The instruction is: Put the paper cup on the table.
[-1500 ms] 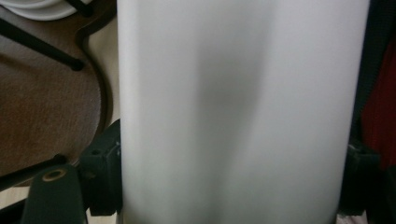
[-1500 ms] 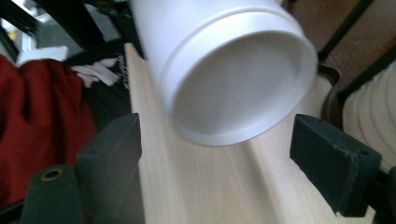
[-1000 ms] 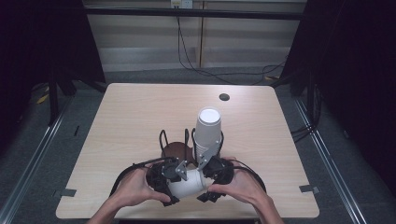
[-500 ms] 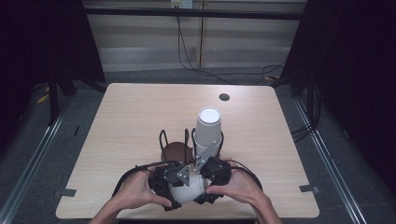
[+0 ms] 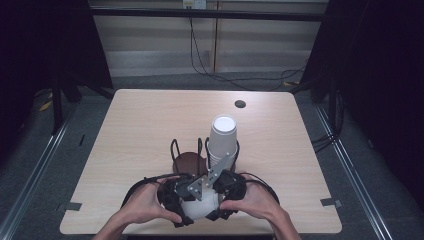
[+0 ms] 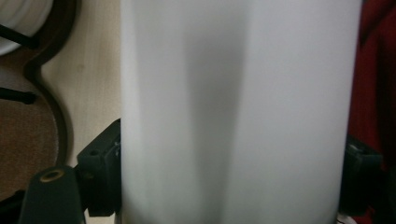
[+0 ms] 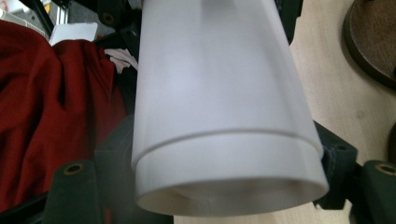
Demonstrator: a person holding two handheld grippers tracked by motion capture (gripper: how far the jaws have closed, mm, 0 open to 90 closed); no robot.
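Matt white paper cup (image 7: pixel 219 107), smooth pale wood table (image 5: pixel 150 130)

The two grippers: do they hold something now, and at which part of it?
Both hold nested white paper cups lying sideways near the table edge. The right gripper clamps the outer cup's rim end; the left gripper, its jaws just opening, flanks the side wall.

Showing no readable text, label, brand, number or sign anywhere. Staying plain white and unprinted: the cup (image 7: pixel 224 107) and the stack of cups (image 5: pixel 223 140). Bearing no lettering either: the table (image 5: pixel 150 125).
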